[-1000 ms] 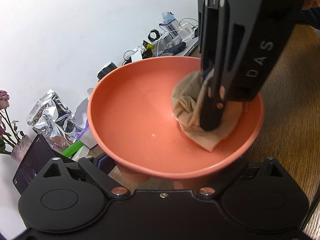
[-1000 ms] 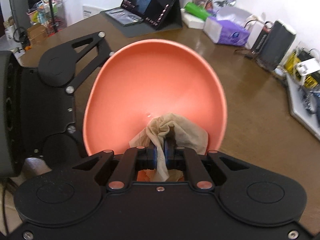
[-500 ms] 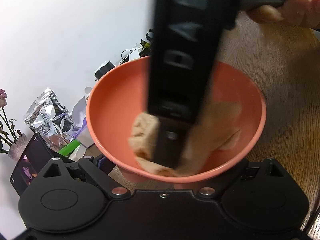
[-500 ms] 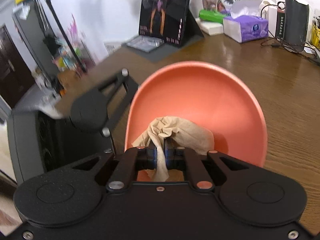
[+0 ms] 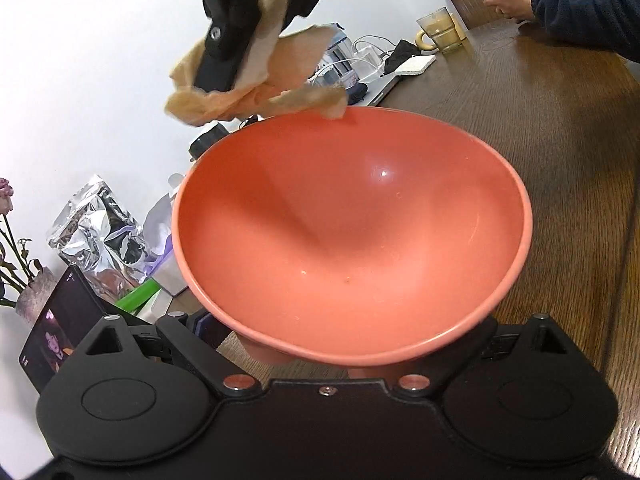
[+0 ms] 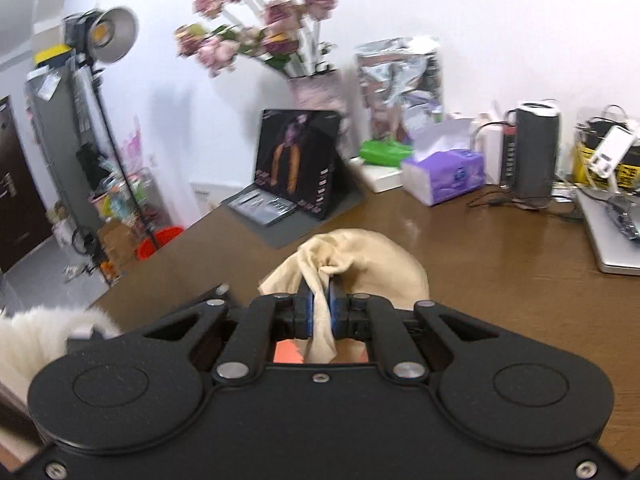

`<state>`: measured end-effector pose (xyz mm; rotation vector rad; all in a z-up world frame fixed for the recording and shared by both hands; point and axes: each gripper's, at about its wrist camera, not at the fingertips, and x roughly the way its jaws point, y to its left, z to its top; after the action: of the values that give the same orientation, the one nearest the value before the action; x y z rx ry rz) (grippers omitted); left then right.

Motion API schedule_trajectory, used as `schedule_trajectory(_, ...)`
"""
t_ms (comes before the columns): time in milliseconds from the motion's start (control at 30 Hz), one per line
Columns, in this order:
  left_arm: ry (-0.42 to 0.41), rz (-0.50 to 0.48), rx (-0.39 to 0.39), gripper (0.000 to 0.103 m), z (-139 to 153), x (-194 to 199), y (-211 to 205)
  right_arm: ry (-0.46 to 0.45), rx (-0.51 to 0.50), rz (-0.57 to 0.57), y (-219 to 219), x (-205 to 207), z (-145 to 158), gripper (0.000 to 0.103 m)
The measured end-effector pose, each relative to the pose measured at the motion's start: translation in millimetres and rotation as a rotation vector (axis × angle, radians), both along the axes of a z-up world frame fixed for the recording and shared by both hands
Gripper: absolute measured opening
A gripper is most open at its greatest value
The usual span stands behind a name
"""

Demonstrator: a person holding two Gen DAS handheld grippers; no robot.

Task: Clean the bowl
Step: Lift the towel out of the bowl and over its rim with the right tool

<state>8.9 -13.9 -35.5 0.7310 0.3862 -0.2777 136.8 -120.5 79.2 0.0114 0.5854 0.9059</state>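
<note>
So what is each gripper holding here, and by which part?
The right gripper pinches a crumpled beige paper towel by a bunched fold near its middle. The left gripper holds the salmon-coloured plastic bowl at its near underside; the contact is hidden.

The right gripper point(image 6: 320, 310) has lifted the cloth point(image 5: 256, 76) out of the bowl point(image 5: 352, 236).

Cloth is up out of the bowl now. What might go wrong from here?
1. Small specks remain on the bowl floor; stopping here may leave it unclean.
2. The right hand-held gripper pinches only a fold of the cloth, and loose flaps hang over the far rim, so they could snag it.
3. The left hand-held gripper grips the bowl by its near edge only; a hard re-entry might tip it.
</note>
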Motion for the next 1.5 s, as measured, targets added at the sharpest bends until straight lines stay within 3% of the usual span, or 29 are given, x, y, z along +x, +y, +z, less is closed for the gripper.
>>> schedule_trajectory(100,0.004,0.001,-0.004,0.094,1.9,11.0,5.7,0.076,-0.016,-0.024,-1.2,23.1,-10.6,0.008)
schedule_trajectory(333,0.009,0.002,-0.007,0.094,4.2,21.4,11.0,0.133,-0.062,-0.088,-15.4,32.1,-32.0,0.008)
schedule_trajectory(733,0.009,0.007,-0.008,0.094,4.3,18.7,8.5,0.191,-0.222,-0.094,-35.1,-3.2,-63.9,0.008)
schedule_trajectory(1067,0.006,0.007,-0.006,0.094,3.5,18.7,7.6,0.235,-0.326,0.064,-23.2,-47.6,-81.0,0.008)
schedule_trajectory(1500,0.001,-0.009,-0.022,0.094,3.4,19.7,11.1,0.24,-0.264,0.31,8.7,-71.2,-63.6,0.008)
